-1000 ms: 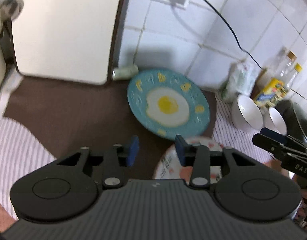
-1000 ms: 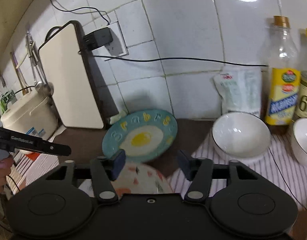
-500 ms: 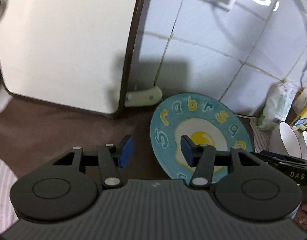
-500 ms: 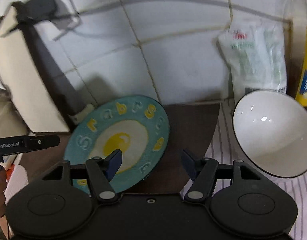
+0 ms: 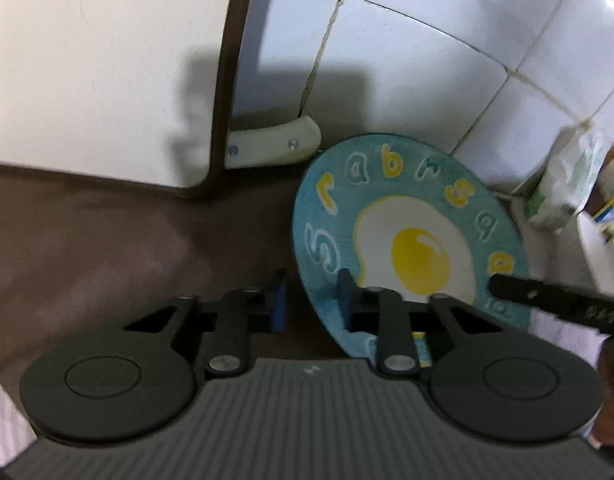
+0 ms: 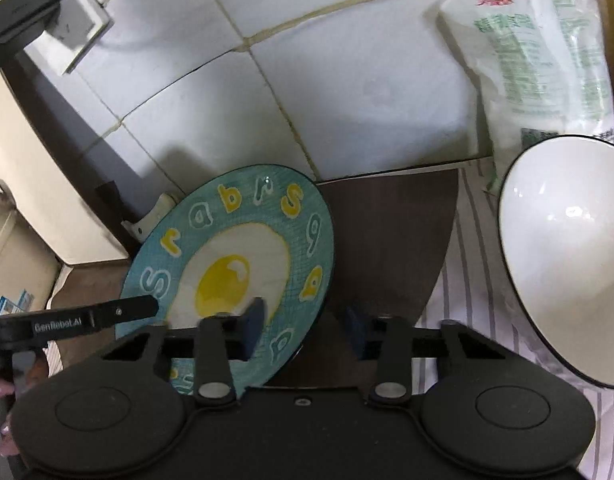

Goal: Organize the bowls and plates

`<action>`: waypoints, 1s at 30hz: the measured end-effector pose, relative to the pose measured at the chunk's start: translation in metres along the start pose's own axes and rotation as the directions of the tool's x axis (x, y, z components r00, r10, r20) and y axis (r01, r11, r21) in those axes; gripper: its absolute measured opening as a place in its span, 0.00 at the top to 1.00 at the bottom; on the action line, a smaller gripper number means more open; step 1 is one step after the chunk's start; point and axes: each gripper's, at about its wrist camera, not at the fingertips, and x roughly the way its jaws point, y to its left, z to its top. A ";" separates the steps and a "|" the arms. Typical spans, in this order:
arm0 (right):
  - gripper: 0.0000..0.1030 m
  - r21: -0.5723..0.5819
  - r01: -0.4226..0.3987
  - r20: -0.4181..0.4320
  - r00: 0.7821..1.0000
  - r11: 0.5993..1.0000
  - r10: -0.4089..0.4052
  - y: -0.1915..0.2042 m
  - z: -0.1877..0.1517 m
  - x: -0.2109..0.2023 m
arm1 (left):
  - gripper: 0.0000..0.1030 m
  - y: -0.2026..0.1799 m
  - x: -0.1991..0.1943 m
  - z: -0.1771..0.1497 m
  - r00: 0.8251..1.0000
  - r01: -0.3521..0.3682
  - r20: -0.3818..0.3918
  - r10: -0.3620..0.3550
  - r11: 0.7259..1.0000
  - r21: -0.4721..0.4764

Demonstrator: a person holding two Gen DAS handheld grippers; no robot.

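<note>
- Biggest risk: teal egg plate [image 6: 243, 264] gets tipped or shoved. It sits on the brown countertop [image 5: 107, 240] near the tiled wall [image 6: 307, 92], far edge seemingly close to the wall. Both grippers straddle opposite rims; uneven closing could pry one side up and slide it into the wall.
- Left gripper [image 5: 311, 300]: fingers narrow but parted, holding nothing. Plate's left rim lies in the gap, right pad over the plate face. Closing at this angle may pinch only the lip and slip off glazed ceramic.
- Right gripper [image 6: 303, 330]: fingers fairly wide, empty. Left pad over the plate, right pad over bare counter. Same shallow-bite risk.
- White bowl [image 6: 567, 264] just right of the plate on the striped cloth [image 6: 467, 280]: a rightward swing could knock it.
- Cutting board [image 5: 99, 64] and its foot [image 5: 273, 142] far left: minor snag.
- Left view blurred; contact unclear.
</note>
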 end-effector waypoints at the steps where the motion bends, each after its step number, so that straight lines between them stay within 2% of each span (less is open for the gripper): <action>1: 0.77 0.003 -0.006 -0.003 1.000 1.000 0.006 -0.001 0.000 0.001 | 0.84 0.001 0.000 0.000 1.000 0.010 -0.002 -0.010 1.000 -0.019; 3: 0.80 0.009 0.000 0.003 1.000 1.000 0.000 -0.002 0.000 0.002 | 0.84 0.002 0.000 0.000 1.000 0.007 -0.005 -0.007 0.999 -0.042; 13: 0.81 0.018 -0.015 0.003 1.000 1.000 0.015 -0.005 0.006 0.002 | 0.84 -0.009 0.001 0.004 0.999 -0.039 -0.030 0.038 0.998 -0.050; 16: 0.82 0.017 -0.026 0.042 0.999 1.000 0.025 -0.003 0.008 -0.007 | 0.84 -0.012 -0.002 0.007 0.999 -0.042 -0.023 0.041 0.998 -0.047; 23: 0.82 0.007 -0.030 0.060 0.998 1.000 0.030 0.004 0.008 -0.033 | 0.84 -0.011 -0.027 0.005 1.000 -0.001 -0.024 0.000 0.999 -0.045; 27: 0.82 0.068 -0.022 0.048 0.999 0.997 0.018 0.009 -0.001 -0.056 | 0.84 -0.019 -0.050 -0.003 1.000 -0.006 -0.022 0.006 1.000 -0.019; 30: 0.82 0.099 -0.034 0.070 0.997 0.995 0.027 0.018 -0.014 -0.076 | 0.84 -0.024 -0.071 -0.010 1.000 -0.016 -0.013 0.016 1.000 -0.006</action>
